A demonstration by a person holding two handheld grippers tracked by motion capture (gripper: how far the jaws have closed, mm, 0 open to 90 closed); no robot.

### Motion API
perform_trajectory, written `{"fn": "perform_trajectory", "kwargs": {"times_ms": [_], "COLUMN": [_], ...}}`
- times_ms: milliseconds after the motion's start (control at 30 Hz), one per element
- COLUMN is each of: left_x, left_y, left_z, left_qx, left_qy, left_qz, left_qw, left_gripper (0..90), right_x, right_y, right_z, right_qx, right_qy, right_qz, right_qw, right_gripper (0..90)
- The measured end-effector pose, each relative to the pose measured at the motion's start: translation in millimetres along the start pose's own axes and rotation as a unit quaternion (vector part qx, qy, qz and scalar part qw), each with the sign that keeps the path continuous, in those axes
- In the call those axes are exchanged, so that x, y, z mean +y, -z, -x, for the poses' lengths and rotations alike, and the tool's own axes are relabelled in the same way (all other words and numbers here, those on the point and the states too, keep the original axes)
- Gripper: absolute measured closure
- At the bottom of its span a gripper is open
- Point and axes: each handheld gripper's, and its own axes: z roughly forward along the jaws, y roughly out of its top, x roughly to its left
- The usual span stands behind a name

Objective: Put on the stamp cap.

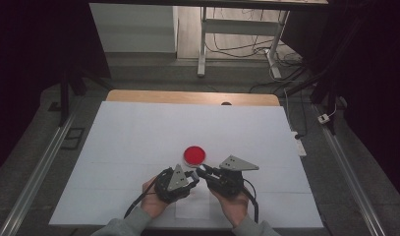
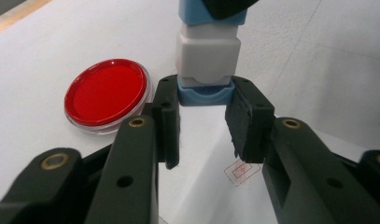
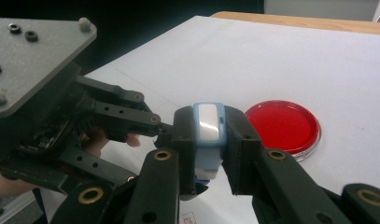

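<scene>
1. Small blue and white plastic block (image 3: 207, 140) held up off the white paper-covered table (image 1: 119, 142), pinched tight in the right gripper (image 3: 209, 149).
2. Left gripper (image 2: 202, 112) closed around the block's blue end, probably to pull it apart.
3. Round red dish with clear rim (image 1: 194, 155) just beyond, on the table.

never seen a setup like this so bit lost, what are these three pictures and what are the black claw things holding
A person sits at a table covered in white paper, holding a black two-jaw gripper in each hand. One picture looks down from above; the other two come from cameras riding on each gripper, looking along its jaws. On the paper lies a round red dish with a clear rim. Between the two grippers is a small white and blue block: the right gripper is shut on it, and the left gripper grips its blue end.
</scene>
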Motion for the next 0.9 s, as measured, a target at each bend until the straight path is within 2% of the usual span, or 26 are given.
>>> {"fn": "perform_trajectory", "kwargs": {"times_ms": [233, 700, 900], "left_x": [0.0, 0.0, 0.2], "left_y": [-1.1, -1.1, -0.5], "left_z": [1.7, 2.6, 4.3], "left_qx": [0.01, 0.017, 0.025], "left_qy": [-0.002, -0.003, -0.012], "left_qz": [-0.001, 0.0, 0.003], "left_qw": [0.9999, 0.9998, 0.9996], "left_gripper": [65.7, 65.7, 65.9], "right_x": [-0.6, -2.2, -1.8], "right_y": [-0.5, -2.3, -2.0], "right_z": [-0.5, -2.5, -1.5], "right_qx": [-0.002, -0.006, -0.003], "right_qy": [-0.008, -0.011, -0.014], "right_qz": [0.0, 0.002, 0.002], "right_qw": [1.0, 0.9999, 0.9999], "right_gripper": [75.3, 75.3, 75.4]}}
